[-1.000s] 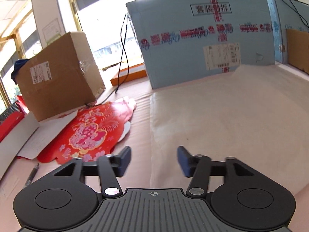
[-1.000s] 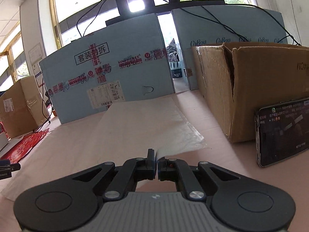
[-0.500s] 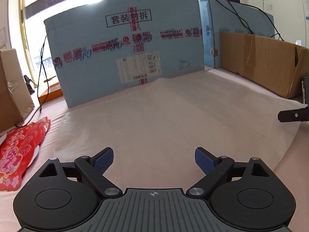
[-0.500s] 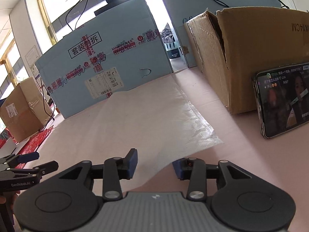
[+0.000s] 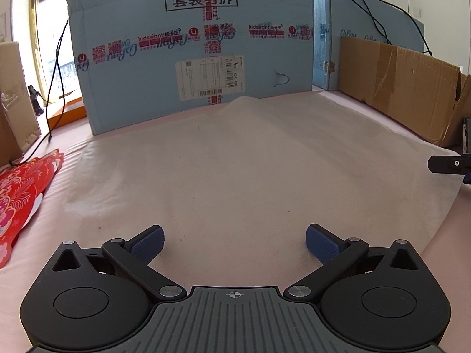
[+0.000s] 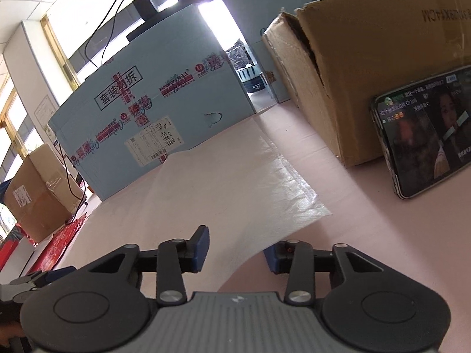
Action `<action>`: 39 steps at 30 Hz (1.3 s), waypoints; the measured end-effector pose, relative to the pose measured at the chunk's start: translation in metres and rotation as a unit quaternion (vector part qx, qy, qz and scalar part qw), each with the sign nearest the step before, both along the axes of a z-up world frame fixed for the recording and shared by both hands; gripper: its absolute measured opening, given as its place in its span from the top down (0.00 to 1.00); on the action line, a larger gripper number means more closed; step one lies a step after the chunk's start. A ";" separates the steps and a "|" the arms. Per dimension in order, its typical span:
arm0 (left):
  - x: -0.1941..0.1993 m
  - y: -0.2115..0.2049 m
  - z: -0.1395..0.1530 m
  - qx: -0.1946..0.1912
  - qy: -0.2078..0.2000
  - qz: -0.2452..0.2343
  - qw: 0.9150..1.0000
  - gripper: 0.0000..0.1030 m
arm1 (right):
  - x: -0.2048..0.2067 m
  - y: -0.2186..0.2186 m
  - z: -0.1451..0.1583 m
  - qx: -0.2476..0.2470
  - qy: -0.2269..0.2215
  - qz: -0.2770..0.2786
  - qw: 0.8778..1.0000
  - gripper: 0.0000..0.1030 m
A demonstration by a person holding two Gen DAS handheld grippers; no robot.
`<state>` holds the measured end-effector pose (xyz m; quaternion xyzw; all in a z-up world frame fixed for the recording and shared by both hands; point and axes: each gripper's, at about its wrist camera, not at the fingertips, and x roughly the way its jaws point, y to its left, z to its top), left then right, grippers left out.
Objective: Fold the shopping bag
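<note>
Nearest: left gripper (image 5: 234, 242), fingers spread wide, holding nothing, poised over the near edge of the shopping bag (image 5: 250, 161). Right gripper (image 6: 237, 250), fingers moderately apart, w/ the bag's near right edge running between them (contact cannot be told). Bag lies spread on the pink desk (image 6: 338, 200), its far end humped up vs. the blue carton (image 5: 191, 50). Phone (image 6: 426, 135) leans on the brown box (image 6: 368, 73), right. Red printed paper (image 5: 20, 191), left.
</note>
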<state>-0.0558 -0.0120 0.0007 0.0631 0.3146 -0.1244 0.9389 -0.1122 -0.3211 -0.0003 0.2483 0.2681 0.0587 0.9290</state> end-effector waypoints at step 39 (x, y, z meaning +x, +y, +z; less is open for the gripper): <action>-0.022 0.056 -0.005 -0.022 0.003 0.084 0.996 0.00 | -0.007 0.018 0.025 0.019 -0.084 -0.019 0.996 0.92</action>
